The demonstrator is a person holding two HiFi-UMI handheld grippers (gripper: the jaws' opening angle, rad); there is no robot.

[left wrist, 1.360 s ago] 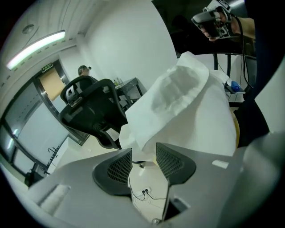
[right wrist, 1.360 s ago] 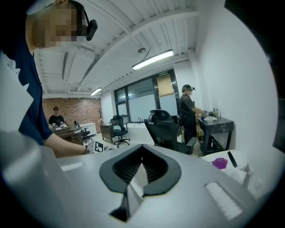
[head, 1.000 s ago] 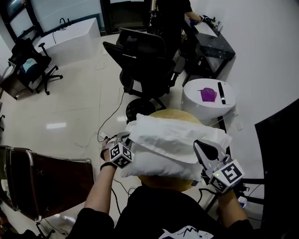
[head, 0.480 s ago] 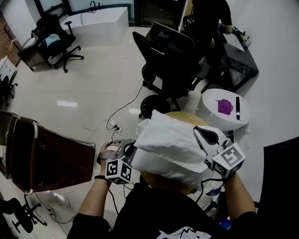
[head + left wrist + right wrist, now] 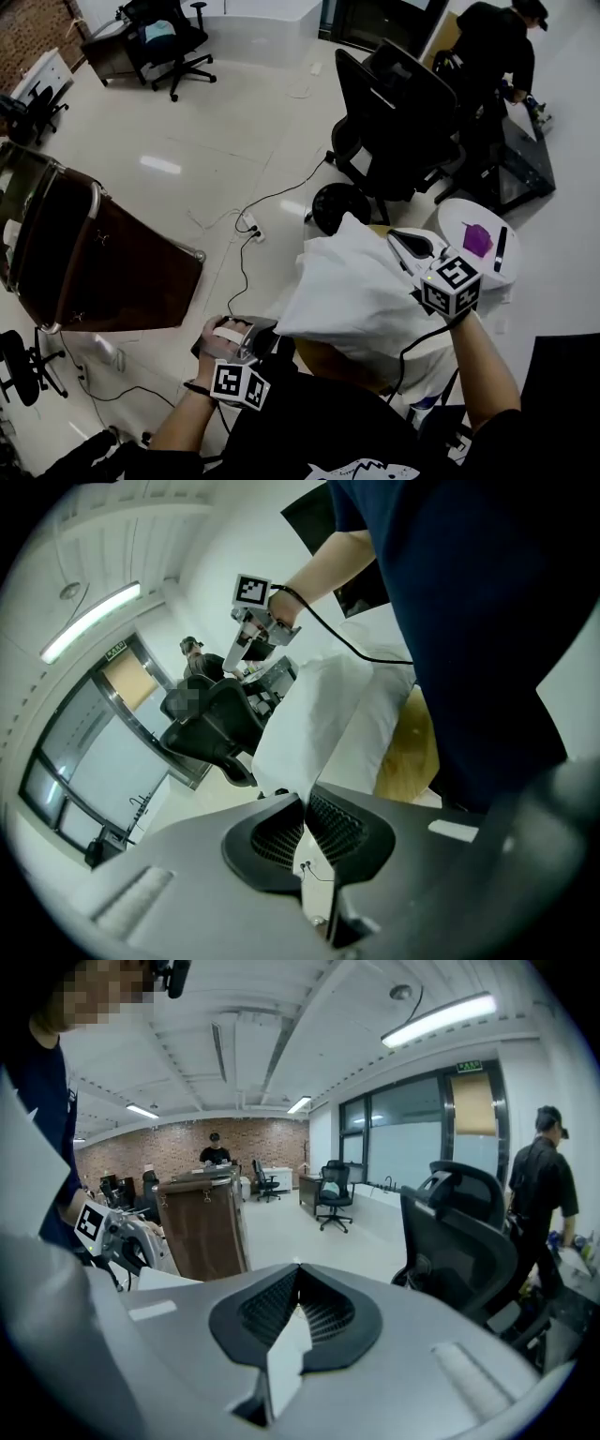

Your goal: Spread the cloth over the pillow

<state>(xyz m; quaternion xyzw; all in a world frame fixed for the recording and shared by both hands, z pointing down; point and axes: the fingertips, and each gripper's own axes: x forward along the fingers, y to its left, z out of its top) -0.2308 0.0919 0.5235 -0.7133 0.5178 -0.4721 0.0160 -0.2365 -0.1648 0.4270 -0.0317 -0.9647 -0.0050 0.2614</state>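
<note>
The left gripper sits low and to the left of the table, its jaws closed tight on one edge of the cloth; its own view shows the white fabric running straight in between the pads. From there the cloth climbs in a taut slanted sheet across the table, lifted clear rather than laid flat. The pillow appears to lie beneath and beside it on the wood, though most of it is covered. Higher up on the right, the right gripper is also clamped shut on the cloth, with a thin white strip pinched between its pads. The spread looks only half done, as the sheet is raised and uneven. The main risk is the tilt: with one end low and the other high, the cloth could come down bunched or hang off the left side. Both grips catch only a narrow margin, so a sharp tug could pull the fabric free. Dragging it sideways might also push the pillow off the small table.
</note>
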